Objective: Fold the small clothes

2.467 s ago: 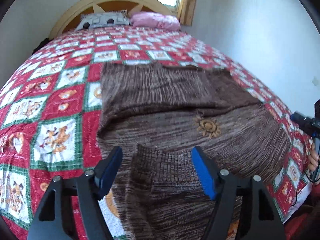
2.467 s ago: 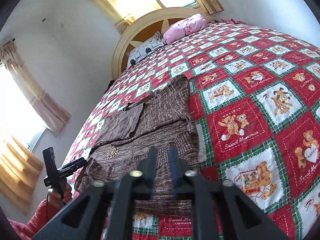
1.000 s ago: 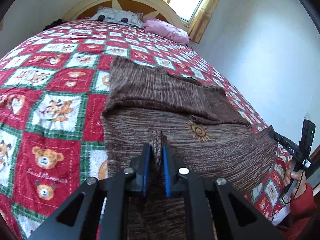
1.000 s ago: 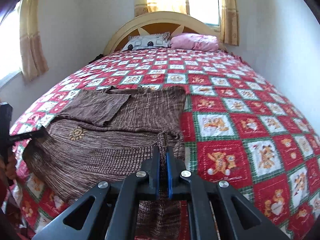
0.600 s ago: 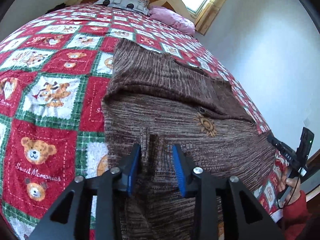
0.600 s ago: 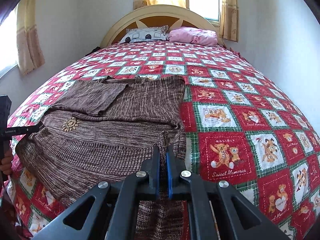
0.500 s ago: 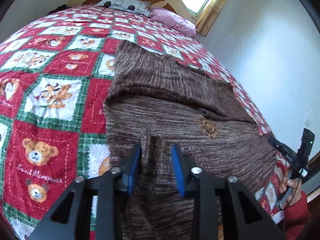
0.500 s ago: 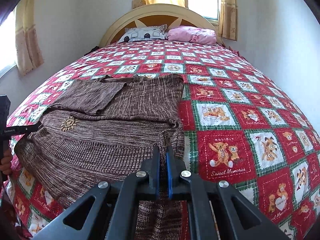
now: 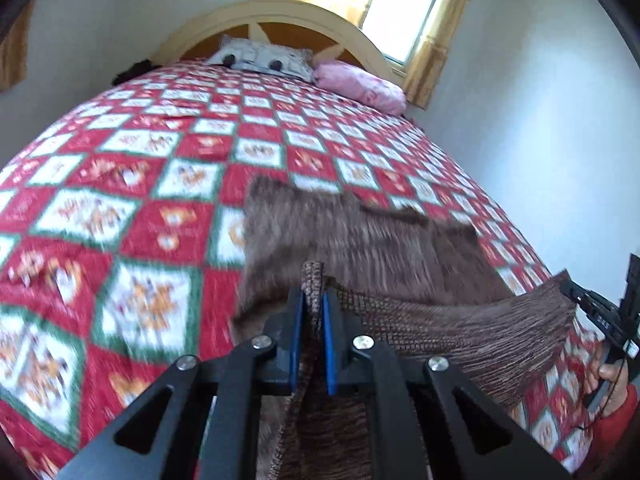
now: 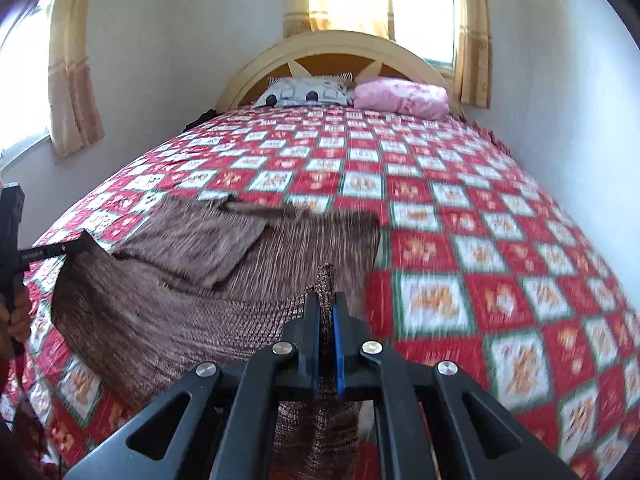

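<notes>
**A bedroom with a patchwork bed**

A red, green and white quilt [image 10: 460, 240] printed with little bears covers the bed. At its head a curved cream headboard [image 10: 336, 46] backs a grey patterned pillow [image 10: 306, 94] and, just beside it, a pink pillow [image 10: 402, 100]. Yellow curtains [image 10: 74, 68] hang by the sunlit windows
</notes>
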Demonstrator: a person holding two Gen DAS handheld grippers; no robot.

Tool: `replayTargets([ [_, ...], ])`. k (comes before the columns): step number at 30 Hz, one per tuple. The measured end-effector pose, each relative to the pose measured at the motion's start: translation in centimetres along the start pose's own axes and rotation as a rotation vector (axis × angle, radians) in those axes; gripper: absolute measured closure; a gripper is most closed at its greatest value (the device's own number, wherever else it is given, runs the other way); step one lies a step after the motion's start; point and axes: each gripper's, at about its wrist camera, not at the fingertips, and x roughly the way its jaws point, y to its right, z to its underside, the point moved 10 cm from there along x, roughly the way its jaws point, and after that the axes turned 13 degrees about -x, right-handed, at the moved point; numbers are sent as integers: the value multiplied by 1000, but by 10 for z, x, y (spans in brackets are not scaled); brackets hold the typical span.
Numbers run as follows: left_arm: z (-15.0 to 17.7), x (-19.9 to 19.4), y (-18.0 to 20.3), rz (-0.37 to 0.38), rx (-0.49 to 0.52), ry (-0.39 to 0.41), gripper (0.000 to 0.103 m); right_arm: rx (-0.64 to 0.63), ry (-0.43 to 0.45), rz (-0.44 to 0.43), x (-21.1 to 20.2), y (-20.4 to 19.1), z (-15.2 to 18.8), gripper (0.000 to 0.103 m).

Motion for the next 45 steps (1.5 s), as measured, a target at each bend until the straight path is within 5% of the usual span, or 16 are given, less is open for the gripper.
replayTargets([
  [13, -111, 88, -22, -157, -109, 70, 97, -58, -15, 128, 126, 55, -107, 98],
  [20, -58, 110, -18, -108, 10, -128, 91, -88, -62, 116, 149, 43, -76, 98],
  [24, -28, 114, -20, -139, 115, -174, 50, -64, -40, 84, 129, 36, -58, 98],
  [30, -17, 124, -22, -164, 107, -181, 50, -39, -50, 58, 123, 29, -45, 98],
  [32, -18, 123, -20, -171, 120, -159, 54, -32, -52, 57, 122, 29, -43, 98],
  [34, -18, 123, -20, -180, 133, -147, 71, -26, -54, 58, 121, 30, -41, 98],
  [45, -22, 116, -17, -186, 149, -67, 94, 16, -86, 65, 128, 34, -28, 98],
])
